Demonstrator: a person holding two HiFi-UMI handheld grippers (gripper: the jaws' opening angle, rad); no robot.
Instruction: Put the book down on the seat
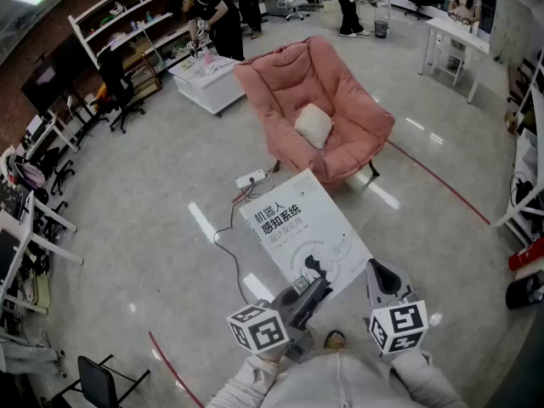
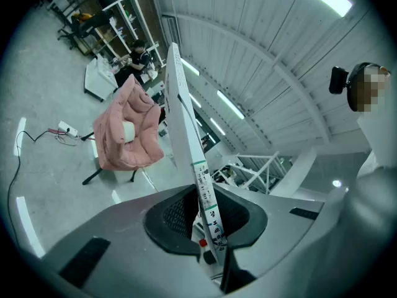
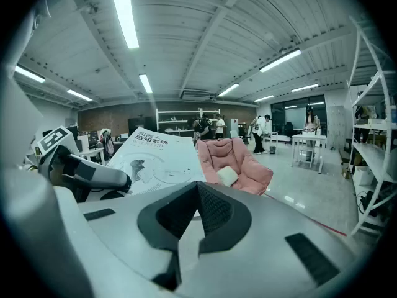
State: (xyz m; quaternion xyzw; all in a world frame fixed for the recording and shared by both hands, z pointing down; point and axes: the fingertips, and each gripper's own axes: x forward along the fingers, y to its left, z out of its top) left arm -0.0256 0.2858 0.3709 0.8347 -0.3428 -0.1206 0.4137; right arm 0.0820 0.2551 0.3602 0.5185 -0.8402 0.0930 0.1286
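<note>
Head view shows the left gripper (image 1: 313, 289) clamped on the near edge of the book (image 1: 302, 232). The book is held cover-up over the floor (image 1: 127, 228), its long axis running from the jaws towards the pink chair (image 1: 357, 130). The seat lies straight ahead, well apart from the book's far edge, so I'd judge the left arm must carry it forward. Just right of the book, the right gripper (image 1: 380, 272) has its jaws together on nothing. A white cushion (image 1: 313, 126) already sits in the seat. A power strip (image 1: 251, 178) lies on the glossy floor between, and shelves (image 1: 127, 24) stand beyond.
</note>
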